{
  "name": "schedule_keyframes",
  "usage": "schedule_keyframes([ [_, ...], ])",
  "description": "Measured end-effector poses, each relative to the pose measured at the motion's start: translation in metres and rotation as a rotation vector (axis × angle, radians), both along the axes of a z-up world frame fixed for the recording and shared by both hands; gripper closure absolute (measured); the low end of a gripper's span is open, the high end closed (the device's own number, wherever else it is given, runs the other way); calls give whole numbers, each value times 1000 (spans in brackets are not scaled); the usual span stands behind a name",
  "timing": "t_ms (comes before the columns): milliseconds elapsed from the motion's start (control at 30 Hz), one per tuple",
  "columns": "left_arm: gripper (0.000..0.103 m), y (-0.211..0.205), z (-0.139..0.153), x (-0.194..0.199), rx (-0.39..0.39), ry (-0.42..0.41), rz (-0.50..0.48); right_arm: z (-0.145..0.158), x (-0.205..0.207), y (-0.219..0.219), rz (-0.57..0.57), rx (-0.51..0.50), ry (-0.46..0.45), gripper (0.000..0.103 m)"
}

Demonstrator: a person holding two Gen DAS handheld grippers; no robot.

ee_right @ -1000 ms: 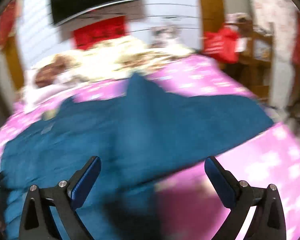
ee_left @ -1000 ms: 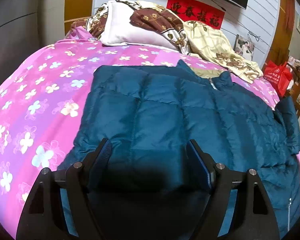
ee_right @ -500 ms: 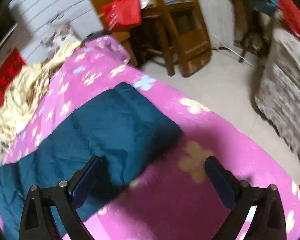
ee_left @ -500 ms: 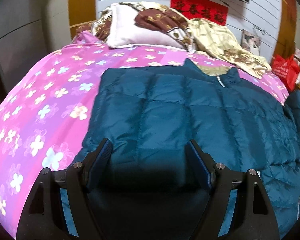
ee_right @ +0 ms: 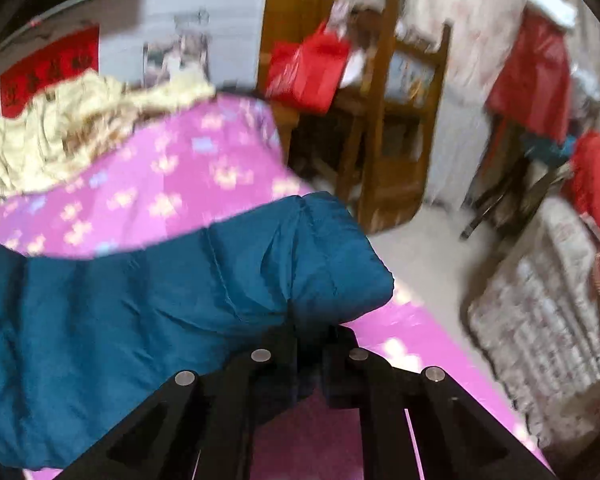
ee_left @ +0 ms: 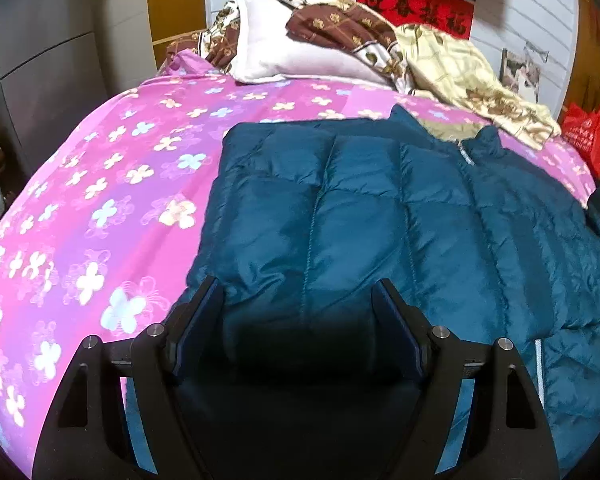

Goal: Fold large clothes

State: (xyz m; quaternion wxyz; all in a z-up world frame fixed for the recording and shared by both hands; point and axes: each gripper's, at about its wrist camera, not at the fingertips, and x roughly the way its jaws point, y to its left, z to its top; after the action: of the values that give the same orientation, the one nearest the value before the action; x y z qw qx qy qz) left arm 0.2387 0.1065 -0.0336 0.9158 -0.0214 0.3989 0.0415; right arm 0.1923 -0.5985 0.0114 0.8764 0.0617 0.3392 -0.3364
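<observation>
Left wrist view: the teal puffer jacket (ee_left: pixel 380 232) fills the centre and right of the frame, one side apparently folded in over the pink floral bedspread (ee_left: pixel 100 200). The left gripper (ee_left: pixel 298 308) hovers spread over its hem.

Right wrist view: the right gripper (ee_right: pixel 308 340), having just closed, pinches the jacket sleeve (ee_right: pixel 320 264) at lower centre; that fold remains.

Black claw (ee_left: pixel 298 300) frames, silver screws, blue pads (ee_left: pixel 392 320)

Dim indoor light, fisheye bending at edges, right view motion-blurred, left view sharp.
</observation>
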Motion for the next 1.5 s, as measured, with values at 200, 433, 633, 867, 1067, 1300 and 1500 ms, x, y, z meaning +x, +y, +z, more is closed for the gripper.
schedule_keyframes([
  [200, 25, 10, 2, 0, 3, 29, 34, 92, -36, 74, 94, -141, -114, 96],
  [433, 25, 26, -2, 6, -48, 82, 70, 115, -27, 238, 396, -79, -211, 96],
  [633, 25, 32, 1, 7, -59, 98, 67, 42, 15, 417, 691, 97, -180, 96],
  [867, 25, 30, 7, 10, -96, 92, 29, -26, 27, 555, 976, 199, -113, 96],
  [1067, 25, 44, 5, 13, -150, 109, 62, -39, 29, 576, 1038, 199, -14, 77],
  [1300, 25, 41, 14, 5, -188, 59, 35, -19, -28, 528, 1013, 117, 81, 26],
  [1500, 25, 11, 29, -9, -299, -32, -147, -34, -74, 445, 769, -35, 158, 22],
])
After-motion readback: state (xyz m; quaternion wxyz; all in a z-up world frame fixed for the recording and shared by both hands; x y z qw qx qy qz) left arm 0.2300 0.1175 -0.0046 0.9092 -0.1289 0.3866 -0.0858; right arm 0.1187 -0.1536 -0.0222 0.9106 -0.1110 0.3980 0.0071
